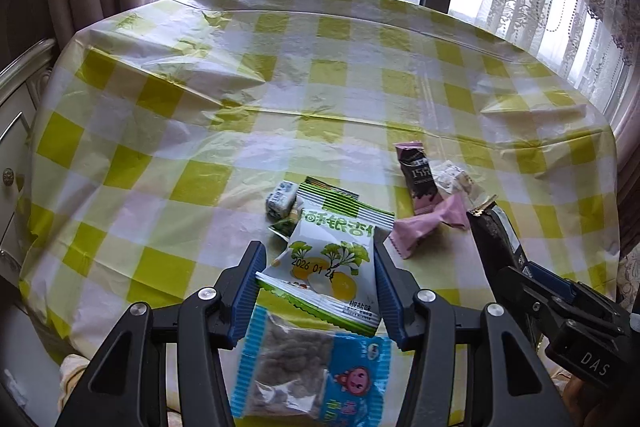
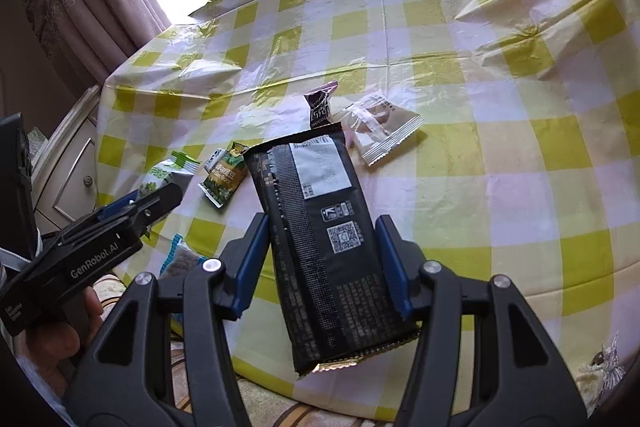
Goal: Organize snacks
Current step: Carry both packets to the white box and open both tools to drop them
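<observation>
Left gripper (image 1: 316,263): pinching white-green packet (image 1: 332,267), lifted above table (image 1: 200,107), blue pads against both packet edges.
Right gripper (image 2: 324,243): clamped on black packet (image 2: 320,227), long side running to 12 o'clock.
Blue packet (image 1: 304,367): under left gripper, at 6 o'clock of white-green packet.
Pink packets (image 1: 420,183): on cloth at 1 o'clock from left gripper, beside clear packet (image 2: 380,127).
Small green packet (image 2: 224,175): at 10 o'clock from right gripper.
</observation>
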Tool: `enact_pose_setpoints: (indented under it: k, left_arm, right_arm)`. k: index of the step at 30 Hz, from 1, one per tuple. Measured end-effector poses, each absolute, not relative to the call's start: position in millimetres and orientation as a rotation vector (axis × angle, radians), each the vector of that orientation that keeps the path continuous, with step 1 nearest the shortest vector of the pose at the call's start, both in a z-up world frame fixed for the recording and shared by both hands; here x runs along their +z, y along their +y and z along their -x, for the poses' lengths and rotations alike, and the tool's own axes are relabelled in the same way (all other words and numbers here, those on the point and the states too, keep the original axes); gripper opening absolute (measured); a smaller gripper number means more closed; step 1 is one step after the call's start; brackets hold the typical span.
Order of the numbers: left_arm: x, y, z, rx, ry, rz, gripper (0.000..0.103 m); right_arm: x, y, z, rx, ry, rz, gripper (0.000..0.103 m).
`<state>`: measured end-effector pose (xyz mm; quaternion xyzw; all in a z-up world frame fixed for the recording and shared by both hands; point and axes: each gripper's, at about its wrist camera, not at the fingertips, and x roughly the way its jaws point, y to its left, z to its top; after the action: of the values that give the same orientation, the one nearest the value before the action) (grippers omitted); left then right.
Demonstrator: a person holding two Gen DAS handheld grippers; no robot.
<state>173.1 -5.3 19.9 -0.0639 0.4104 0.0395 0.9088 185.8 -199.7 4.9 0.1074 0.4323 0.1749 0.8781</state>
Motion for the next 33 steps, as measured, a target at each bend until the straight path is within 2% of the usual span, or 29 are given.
enact_pose_setpoints:
  k: [10, 33]
  left_arm:
    - [25, -72, -169, -0.023, 0.854, 0.076, 0.053]
    - [36, -248, -127, -0.445, 0.867, -0.085, 0.053]
  right_arm:
    - [17, -255, -162, 0.313, 0.848, -0.346, 0.058]
    - [45, -418, -70, -0.026, 0.752, -0.376, 0.058]
